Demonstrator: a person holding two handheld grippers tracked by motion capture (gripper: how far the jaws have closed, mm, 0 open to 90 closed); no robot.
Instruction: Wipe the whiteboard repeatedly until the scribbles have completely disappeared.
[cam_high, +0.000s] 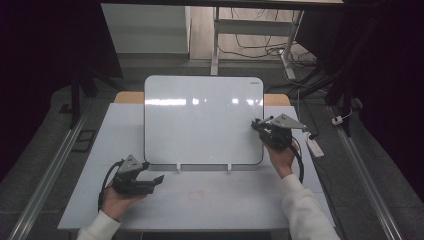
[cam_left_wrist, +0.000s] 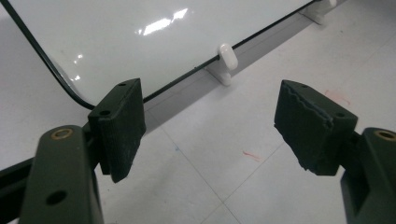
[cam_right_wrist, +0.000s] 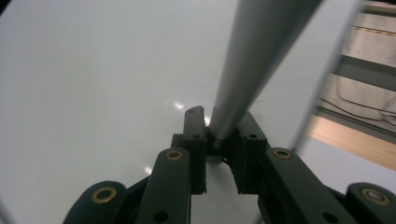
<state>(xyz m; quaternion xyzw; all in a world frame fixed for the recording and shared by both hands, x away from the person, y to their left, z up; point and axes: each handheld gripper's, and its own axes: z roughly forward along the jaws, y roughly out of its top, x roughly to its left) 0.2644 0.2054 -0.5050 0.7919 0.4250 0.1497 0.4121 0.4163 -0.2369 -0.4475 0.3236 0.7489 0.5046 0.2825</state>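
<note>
A whiteboard (cam_high: 200, 120) stands propped on the white table (cam_high: 200, 200), leaning back on two small white feet (cam_high: 178, 168) at its lower edge. In the high view it fills the middle of the table, its top edge toward twelve o'clock.

The right gripper (cam_high: 261, 126) is at about three o'clock of the board, over its right edge, with the person's right hand (cam_high: 281, 157) and white sleeve (cam_high: 305, 210) coming up from five o'clock. In the right gripper view its jaws are clenched on a slim grey rod (cam_right_wrist: 252, 60), probably a marker, though it is too blurred and close to be sure. The rod runs from between the pads up toward one o'clock, across the glossy white face of the board. Whether its tip touches the board cannot be told.

The left gripper (cam_high: 159, 179) lies low at seven o'clock, just in front of the board's lower left corner, held by the left hand (cam_high: 117, 200) and pointing toward three o'clock. In the left gripper view (cam_left_wrist: 210, 130) its jaws stand wide apart and released, with nothing between the pads but bare table. The board's black-rimmed rounded corner (cam_left_wrist: 70, 91) sits at ten o'clock of that view and one white foot (cam_left_wrist: 225, 63) at twelve. Faint red smudges (cam_left_wrist: 252, 155) mark the table surface between the jaws.
</note>
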